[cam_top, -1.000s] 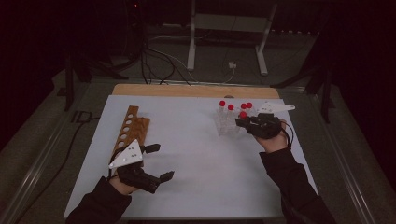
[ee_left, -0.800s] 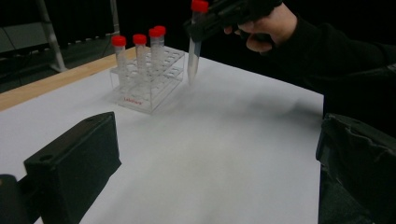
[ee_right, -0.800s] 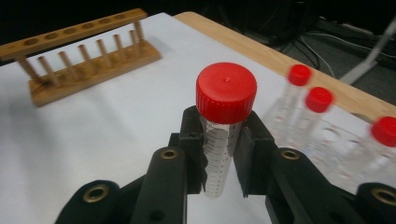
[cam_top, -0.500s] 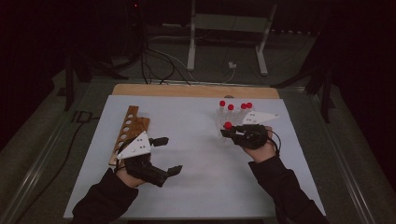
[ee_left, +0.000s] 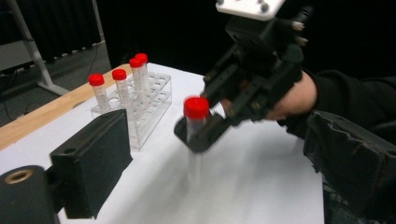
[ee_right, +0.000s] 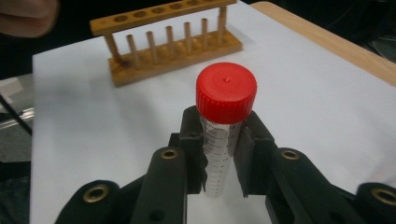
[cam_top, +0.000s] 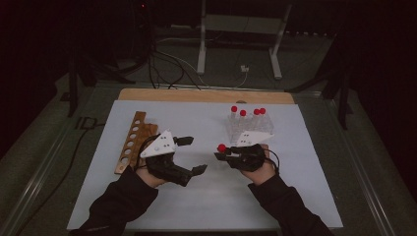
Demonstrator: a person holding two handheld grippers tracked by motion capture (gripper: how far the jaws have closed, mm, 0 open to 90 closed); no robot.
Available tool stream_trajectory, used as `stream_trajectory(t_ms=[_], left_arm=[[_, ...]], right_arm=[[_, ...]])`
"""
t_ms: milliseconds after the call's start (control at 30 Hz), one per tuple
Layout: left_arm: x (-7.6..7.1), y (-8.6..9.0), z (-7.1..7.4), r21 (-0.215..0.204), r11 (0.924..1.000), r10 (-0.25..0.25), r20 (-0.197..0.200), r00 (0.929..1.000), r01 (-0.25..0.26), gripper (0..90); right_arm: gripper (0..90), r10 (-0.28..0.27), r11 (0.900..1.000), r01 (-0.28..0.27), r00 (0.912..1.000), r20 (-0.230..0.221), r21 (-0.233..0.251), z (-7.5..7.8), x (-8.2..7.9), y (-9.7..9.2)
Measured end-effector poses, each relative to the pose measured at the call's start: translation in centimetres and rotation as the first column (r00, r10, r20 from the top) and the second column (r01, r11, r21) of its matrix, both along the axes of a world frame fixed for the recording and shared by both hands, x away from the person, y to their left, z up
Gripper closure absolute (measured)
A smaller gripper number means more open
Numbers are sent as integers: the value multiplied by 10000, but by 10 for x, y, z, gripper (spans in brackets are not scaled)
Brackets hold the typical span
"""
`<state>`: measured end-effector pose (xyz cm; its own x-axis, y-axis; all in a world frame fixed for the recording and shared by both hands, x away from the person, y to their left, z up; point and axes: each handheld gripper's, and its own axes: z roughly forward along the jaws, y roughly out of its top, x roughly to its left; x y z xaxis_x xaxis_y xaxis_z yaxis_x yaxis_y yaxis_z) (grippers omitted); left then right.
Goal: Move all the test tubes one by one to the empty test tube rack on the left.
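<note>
Gripping a clear plastic tube (ee_right: 219, 154) just below its ribbed red screw cap (ee_right: 226, 92), the right gripper (cam_top: 222, 153) sat at centre right of the high view, its black fingers (ee_right: 247, 154) pressed on either side of the printed scale marks. The tube stood upright above the white sheet (cam_top: 211, 196) that covered the table (cam_top: 206, 95), near the middle of the frame. In the left gripper view the same tube (ee_left: 195, 140) appeared at centre, its lower half blurred, with the clear acrylic rack (ee_left: 149, 105) behind it at upper left. That rack held 4 more red-capped tubes (ee_left: 119, 91), all upright.

The left gripper (cam_top: 189, 155) sat at centre left of the high view, with its blocky black fingers (cam_top: 199, 170) spread wide and nothing between them; they had just been closing a little. A grey 3-cornered plate topped it.

The wooden rack (cam_top: 133, 141) lay at left of the high view, beside the left hand. In the right gripper view it (ee_right: 168, 42) crossed the top of the frame: a flat top bar with a row of round holes, a row of thin dowel pegs, and a thick base.
</note>
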<state>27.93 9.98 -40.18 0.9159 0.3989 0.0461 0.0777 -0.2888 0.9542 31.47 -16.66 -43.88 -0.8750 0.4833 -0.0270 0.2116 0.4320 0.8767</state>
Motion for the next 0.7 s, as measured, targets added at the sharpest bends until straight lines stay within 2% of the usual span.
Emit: stream_trajectory(t_ms=[100,367,433,467,700], left_arm=[[3,-5,-2,-28,10000,-60,-9,10000,60,164],[14,-24,-12,314,9995,-38,-21,10000,39,326],[15,-25,-13,365,9993,-63,-18,10000,64,350],[16,-27,-14,354,9994,-56,-36,10000,58,397],[20,-32,-21,623,9979,-189,-91,9998,194,552]], right_arm=[[751,180,9998,-180,9998,-23,-17,-2,-3,4],[751,497,9988,-497,9987,-109,-28,-4,-9,12],[751,547,9985,-548,9984,-104,-44,-4,-9,13],[751,577,9983,-577,9983,-95,-45,-4,-10,14],[751,658,9978,-658,9978,-109,22,-5,-11,16]])
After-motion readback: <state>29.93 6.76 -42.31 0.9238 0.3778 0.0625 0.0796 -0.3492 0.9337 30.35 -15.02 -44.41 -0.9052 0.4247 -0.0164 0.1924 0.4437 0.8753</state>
